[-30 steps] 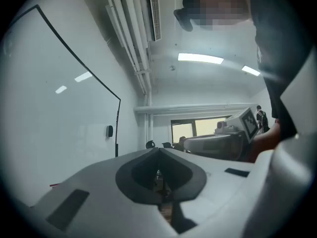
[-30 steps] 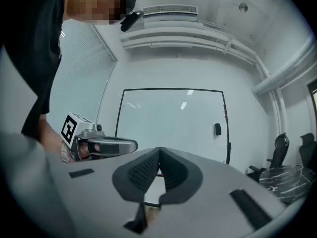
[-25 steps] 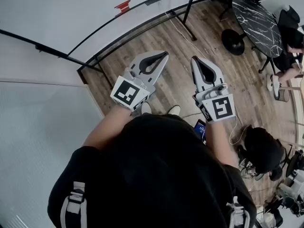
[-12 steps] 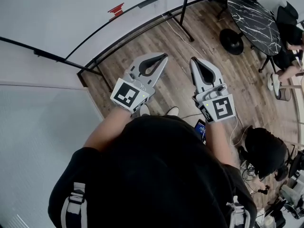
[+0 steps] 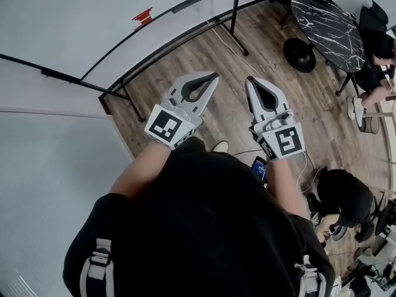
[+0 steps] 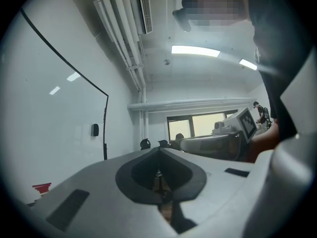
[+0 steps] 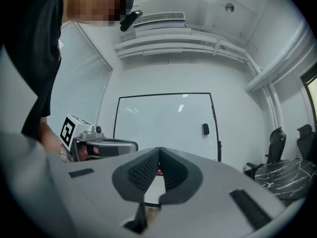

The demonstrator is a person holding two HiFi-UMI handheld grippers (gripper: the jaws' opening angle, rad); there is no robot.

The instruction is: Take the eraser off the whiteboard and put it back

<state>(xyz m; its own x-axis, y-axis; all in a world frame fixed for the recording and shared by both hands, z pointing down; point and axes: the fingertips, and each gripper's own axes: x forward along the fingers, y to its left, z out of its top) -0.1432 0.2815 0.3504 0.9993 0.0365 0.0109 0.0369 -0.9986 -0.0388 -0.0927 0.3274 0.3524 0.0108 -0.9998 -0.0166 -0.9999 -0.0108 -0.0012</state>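
You're holding the L gripper (image 5: pixel 214 76) & R gripper (image 5: pixel 250 79) by the whiteboard (image 5: pixel 74 11), both w/ jaws squeezed together, nothing in them.

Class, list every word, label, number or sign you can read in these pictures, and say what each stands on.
No readable text anywhere.
The cube on the left gripper: black-and-white square pattern, no letters.
The cube on the right gripper: the same.
The phone: screen too small to read.
The red item on the whiteboard: too small to read.
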